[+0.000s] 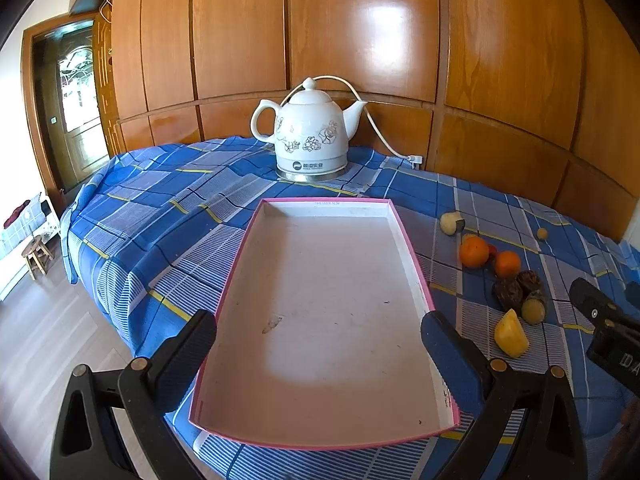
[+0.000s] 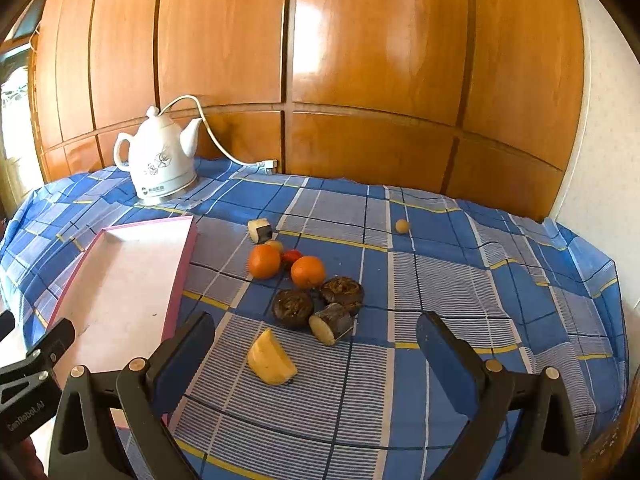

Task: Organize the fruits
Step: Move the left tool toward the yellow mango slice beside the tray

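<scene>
Right hand-held gripper (image 2: 316,342) hangs with fingers wide apart and empty over a yellow fruit wedge (image 2: 271,358) on the checked tabletop (image 2: 440,280); left hand-held gripper (image 1: 320,340), likewise spread, hovers above the empty pink tray (image 1: 416,264); oranges (image 2: 264,261) lie nearby; sorting seems unstarted; next, likely lower and close on the wedge.

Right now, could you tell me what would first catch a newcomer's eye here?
Probably the empty pink-rimmed tray lying on the blue checked cloth, with a white floral kettle behind it by the wooden wall. Right of the tray lies a loose cluster of fruit, two bright oranges foremost.
</scene>
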`<state>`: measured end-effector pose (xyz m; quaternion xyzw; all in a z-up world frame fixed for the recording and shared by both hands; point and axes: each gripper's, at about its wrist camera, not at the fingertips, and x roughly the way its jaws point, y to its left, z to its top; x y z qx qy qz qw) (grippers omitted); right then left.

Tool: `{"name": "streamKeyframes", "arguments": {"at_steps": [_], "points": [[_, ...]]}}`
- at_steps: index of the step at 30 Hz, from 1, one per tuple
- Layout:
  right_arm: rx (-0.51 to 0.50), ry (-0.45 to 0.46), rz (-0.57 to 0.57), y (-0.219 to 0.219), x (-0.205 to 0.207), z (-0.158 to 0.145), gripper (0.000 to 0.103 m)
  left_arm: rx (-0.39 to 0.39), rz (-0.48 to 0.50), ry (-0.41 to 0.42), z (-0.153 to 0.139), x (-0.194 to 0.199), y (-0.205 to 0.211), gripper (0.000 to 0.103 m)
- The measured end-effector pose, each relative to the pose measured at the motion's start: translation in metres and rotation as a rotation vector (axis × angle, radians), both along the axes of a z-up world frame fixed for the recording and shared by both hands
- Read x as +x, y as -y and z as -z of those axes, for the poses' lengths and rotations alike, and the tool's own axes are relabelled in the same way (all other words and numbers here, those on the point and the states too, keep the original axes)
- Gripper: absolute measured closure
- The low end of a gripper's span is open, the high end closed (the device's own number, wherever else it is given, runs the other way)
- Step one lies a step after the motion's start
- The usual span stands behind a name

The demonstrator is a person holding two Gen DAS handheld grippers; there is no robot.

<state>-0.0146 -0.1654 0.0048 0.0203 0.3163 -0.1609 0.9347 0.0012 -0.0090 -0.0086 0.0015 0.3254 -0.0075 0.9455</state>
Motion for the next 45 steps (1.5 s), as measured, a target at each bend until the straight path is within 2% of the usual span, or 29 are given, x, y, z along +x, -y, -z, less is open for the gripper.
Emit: {"name": "streamKeyframes", "arguments": {"at_steps": [38,45], "points": [[-0.066,0.058,-0.004,-0.006,-0.005,-0.012,0.001,-0.004,0.007,-0.008,0.001,0.000,0.007,0.000],[-0.065,0.039,-0.010,-0.005,-0.002,-0.009,0.001,-0.034,0.050,-0.025,0.002,0.001,0.010,0.000]]}}
